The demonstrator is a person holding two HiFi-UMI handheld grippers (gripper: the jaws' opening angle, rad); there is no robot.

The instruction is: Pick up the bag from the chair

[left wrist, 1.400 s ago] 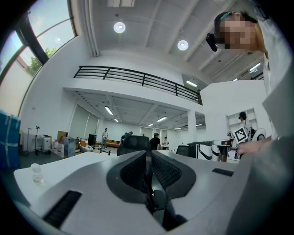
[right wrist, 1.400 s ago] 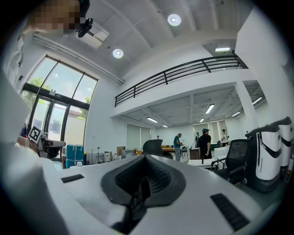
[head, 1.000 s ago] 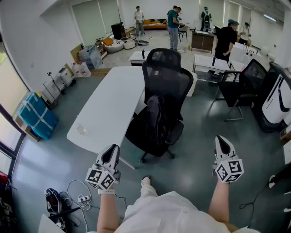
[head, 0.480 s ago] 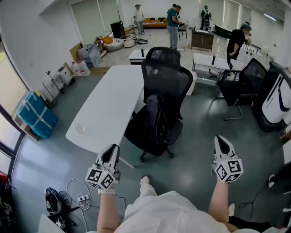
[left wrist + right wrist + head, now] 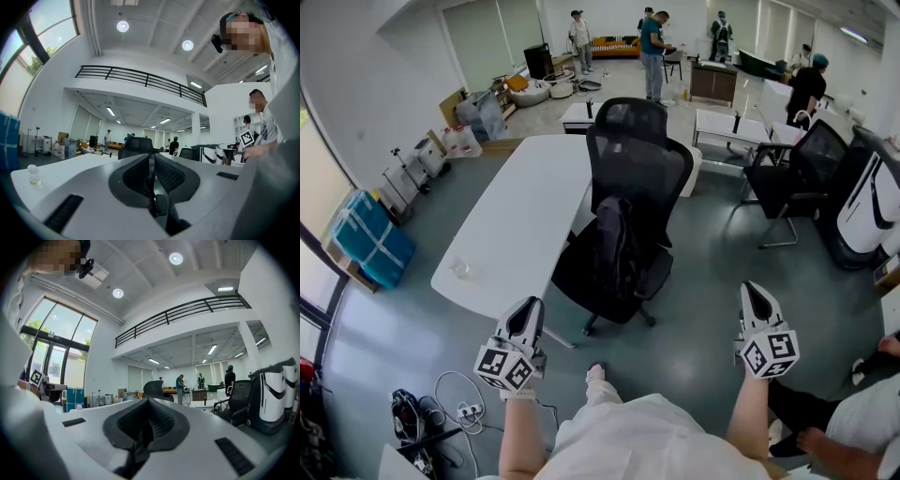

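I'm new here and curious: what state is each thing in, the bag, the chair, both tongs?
Chair: beside the white table.
Bag: standing on the chair's seat against the backrest, untouched.
Left tongs: shut, empty, short of the chair.
Right tongs: shut, empty, short of the chair.

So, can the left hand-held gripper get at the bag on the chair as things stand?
Probably, after a step closer. The bag leans on the chair seat facing the left hand-held gripper, with only bare floor between. The jaws are shut and must open first.
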